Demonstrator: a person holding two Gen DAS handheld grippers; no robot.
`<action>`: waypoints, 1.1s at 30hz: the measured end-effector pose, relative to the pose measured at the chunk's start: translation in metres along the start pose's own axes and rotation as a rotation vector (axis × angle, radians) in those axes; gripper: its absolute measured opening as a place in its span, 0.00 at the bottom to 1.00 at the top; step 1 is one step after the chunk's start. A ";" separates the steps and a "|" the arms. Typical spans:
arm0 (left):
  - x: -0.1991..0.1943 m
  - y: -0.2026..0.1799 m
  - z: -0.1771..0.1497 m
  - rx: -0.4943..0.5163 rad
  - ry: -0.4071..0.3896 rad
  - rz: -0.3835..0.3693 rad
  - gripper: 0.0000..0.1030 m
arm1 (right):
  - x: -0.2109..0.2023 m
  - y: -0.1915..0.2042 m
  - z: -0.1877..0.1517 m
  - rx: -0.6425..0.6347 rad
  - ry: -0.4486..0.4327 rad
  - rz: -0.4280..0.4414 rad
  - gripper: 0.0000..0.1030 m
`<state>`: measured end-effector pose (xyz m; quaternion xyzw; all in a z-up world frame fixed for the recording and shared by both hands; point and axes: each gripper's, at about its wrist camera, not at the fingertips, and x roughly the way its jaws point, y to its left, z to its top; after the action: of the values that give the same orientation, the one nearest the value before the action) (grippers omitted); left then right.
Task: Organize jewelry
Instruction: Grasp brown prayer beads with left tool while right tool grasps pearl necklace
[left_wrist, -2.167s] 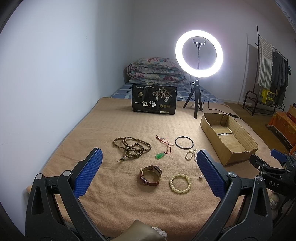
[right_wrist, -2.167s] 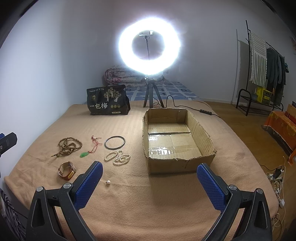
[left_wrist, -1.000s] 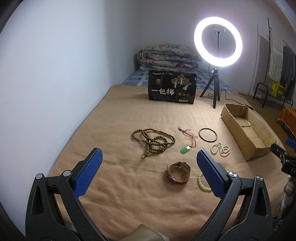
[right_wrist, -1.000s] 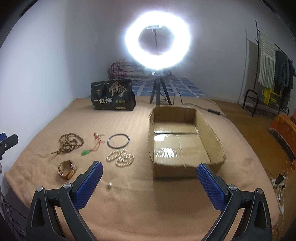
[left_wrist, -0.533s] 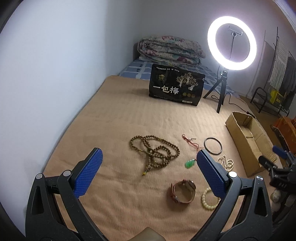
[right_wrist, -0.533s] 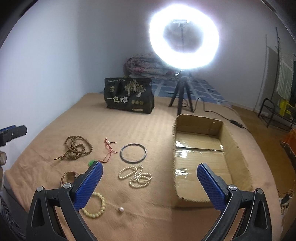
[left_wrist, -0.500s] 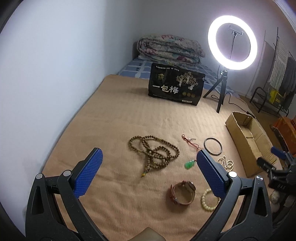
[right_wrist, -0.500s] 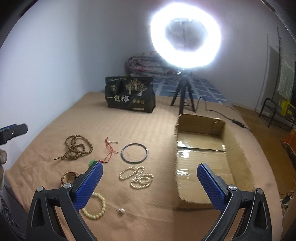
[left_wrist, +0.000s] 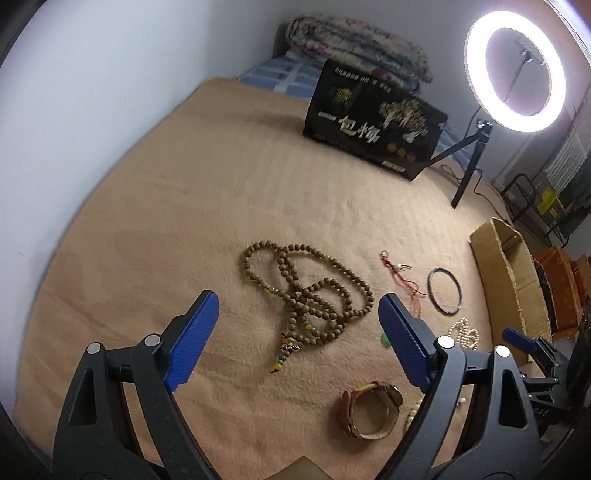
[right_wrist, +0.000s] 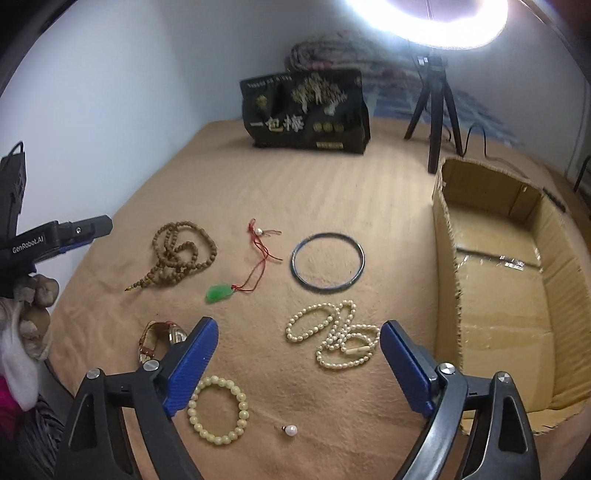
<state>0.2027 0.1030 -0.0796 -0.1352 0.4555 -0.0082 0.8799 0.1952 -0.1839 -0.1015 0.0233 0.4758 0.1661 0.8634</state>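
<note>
Jewelry lies on a tan blanket (left_wrist: 184, 206). My left gripper (left_wrist: 299, 332) is open and empty, low over a brown wooden bead necklace (left_wrist: 310, 295), which sits between its blue pads. My right gripper (right_wrist: 299, 354) is open and empty over a white pearl necklace (right_wrist: 334, 334). Around it lie a dark bangle (right_wrist: 327, 261), a green pendant on a red cord (right_wrist: 220, 292), a pale bead bracelet (right_wrist: 218, 409), a loose pearl (right_wrist: 291, 430), a brown-strap watch (right_wrist: 159, 338) and the wooden beads (right_wrist: 181, 254). The watch also shows in the left wrist view (left_wrist: 369, 408).
An open cardboard box (right_wrist: 517, 280) stands at the right of the jewelry. A black printed bag (right_wrist: 306, 110) stands at the back, with a lit ring light on a tripod (left_wrist: 513, 66) beside it. A wall runs along the left. Folded bedding (left_wrist: 354, 48) lies behind.
Both grippers have moved forward and down toward the jewelry. The left one now frames the wooden beads; the right one has swung left from the box to the pearl necklace.
</note>
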 end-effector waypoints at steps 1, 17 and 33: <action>0.005 0.000 0.001 -0.001 0.012 0.000 0.88 | 0.004 -0.001 0.001 0.009 0.012 0.002 0.88; 0.080 -0.004 0.002 -0.031 0.166 0.030 0.78 | 0.018 0.019 0.000 -0.068 0.050 -0.039 0.77; 0.100 -0.011 0.000 0.033 0.194 0.106 0.70 | 0.071 0.012 0.006 -0.051 0.153 -0.267 0.68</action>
<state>0.2619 0.0784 -0.1568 -0.0947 0.5448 0.0179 0.8330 0.2319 -0.1503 -0.1538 -0.0749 0.5348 0.0633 0.8393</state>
